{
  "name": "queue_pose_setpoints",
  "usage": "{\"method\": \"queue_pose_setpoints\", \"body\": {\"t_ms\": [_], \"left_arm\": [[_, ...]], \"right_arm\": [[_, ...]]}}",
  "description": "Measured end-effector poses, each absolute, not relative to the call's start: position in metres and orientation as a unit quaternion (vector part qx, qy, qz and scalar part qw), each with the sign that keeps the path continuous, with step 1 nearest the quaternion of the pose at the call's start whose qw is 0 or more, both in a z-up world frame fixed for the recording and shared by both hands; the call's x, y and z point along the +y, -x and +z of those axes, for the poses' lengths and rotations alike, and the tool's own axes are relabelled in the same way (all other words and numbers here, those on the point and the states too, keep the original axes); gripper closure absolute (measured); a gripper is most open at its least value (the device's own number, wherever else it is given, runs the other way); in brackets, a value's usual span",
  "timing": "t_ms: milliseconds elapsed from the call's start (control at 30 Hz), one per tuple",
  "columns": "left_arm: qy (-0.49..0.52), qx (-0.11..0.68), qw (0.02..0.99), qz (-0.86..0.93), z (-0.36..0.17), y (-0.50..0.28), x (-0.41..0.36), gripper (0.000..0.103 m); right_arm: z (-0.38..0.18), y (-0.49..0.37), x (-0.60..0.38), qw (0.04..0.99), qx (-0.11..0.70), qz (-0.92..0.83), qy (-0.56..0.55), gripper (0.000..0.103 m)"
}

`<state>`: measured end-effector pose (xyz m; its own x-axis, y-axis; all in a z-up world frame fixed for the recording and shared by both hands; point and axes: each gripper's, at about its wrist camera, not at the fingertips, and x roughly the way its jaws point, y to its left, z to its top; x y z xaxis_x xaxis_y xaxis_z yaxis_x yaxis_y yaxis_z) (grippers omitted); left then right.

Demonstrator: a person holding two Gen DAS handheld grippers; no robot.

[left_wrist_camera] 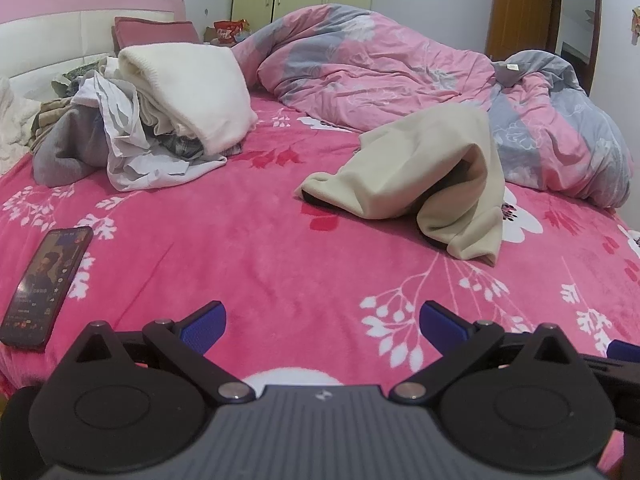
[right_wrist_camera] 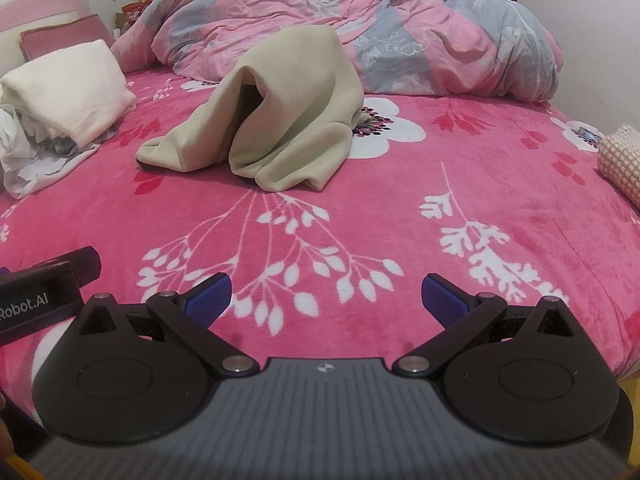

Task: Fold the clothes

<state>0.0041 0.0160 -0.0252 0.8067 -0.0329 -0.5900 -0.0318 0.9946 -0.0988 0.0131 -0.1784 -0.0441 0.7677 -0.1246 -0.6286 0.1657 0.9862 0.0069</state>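
A beige fleece garment [left_wrist_camera: 432,176] [right_wrist_camera: 288,112] lies crumpled and humped up on the pink floral bedspread [left_wrist_camera: 248,256] [right_wrist_camera: 400,216], in the middle of the bed. Farther left is a pile of unfolded clothes [left_wrist_camera: 160,116] [right_wrist_camera: 60,104]: a cream knit on top, white and grey pieces beneath. My left gripper [left_wrist_camera: 323,326] hovers open over the near part of the bed, well short of the beige garment. My right gripper [right_wrist_camera: 326,296] is also open and empty, facing the garment from the near edge.
A phone [left_wrist_camera: 46,284] with a lit screen lies at the near left of the bed. A bunched pink-and-grey duvet [left_wrist_camera: 400,64] [right_wrist_camera: 360,28] fills the far side. A knitted item [right_wrist_camera: 620,160] sits at the right edge. The left gripper's body [right_wrist_camera: 44,296] shows at the left.
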Motion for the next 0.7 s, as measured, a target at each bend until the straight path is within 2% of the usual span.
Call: {"method": "queue_pose_setpoints", "body": {"t_ms": [700], "left_arm": [[0.055, 0.316, 0.947, 0.001, -0.0287, -0.0104, 0.0190, 0.000]], "right_arm": [[-0.0448, -0.0193, -0.1748, 0.939, 0.334, -0.077, -0.029, 0.001]]}}
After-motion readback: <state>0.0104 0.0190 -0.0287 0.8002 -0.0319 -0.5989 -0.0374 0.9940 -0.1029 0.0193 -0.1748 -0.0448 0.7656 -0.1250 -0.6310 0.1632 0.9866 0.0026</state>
